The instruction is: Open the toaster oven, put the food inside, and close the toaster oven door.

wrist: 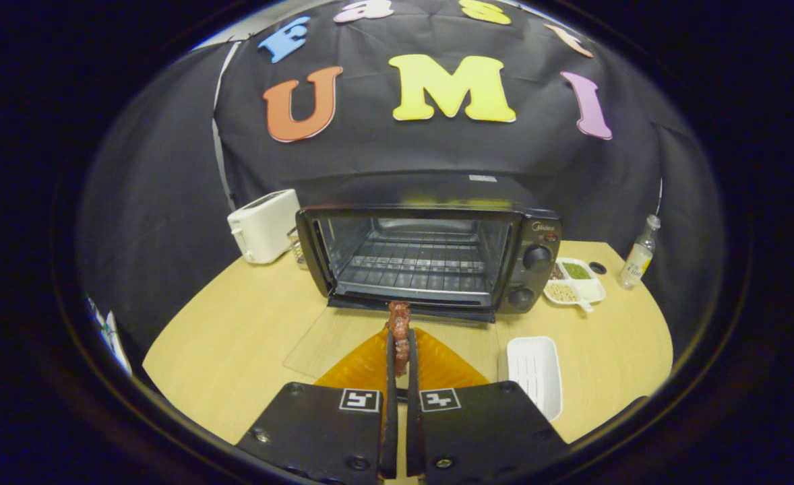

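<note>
gripper view: tongs [402,350] pinch the food [399,330], just before the open toaster oven [431,252].

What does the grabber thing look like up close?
The gripper has two thin, flat fingers standing side by side. Each grows from a wide, dark, blocky plate with screws at the corners, and each plate wears a little black-and-white square marker.

Toaster oven [431,249] mouth gapes ahead of the food-pinching tongs [402,350]; lowered door [343,337] lies beneath.
</note>
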Action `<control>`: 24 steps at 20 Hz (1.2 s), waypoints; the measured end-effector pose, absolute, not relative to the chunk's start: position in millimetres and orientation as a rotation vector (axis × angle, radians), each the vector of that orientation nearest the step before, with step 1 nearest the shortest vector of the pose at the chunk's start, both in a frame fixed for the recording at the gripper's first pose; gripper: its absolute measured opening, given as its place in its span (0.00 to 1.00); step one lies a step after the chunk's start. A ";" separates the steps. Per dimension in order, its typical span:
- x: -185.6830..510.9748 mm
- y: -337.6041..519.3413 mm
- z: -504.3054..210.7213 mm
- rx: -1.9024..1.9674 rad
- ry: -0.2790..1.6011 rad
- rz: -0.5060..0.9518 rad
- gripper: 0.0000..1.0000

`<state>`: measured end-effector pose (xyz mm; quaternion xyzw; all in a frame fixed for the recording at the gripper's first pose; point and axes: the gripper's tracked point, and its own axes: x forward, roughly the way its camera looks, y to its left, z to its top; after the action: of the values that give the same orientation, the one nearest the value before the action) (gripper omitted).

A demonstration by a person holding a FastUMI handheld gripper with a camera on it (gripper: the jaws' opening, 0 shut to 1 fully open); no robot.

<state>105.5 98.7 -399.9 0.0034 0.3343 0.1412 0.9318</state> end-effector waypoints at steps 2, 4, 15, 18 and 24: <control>123.3 102.6 -399.3 0.054 0.627 0.254 0.08; 139.3 107.6 -397.2 0.109 0.565 0.228 0.08; 243.3 138.5 -431.0 0.613 0.476 0.192 0.08; 261.8 134.9 -449.8 0.671 0.485 0.185 0.10; 278.2 111.3 -461.0 0.499 0.469 0.106 0.19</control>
<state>278.2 111.3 -461.0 0.2447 0.2299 0.0518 0.9405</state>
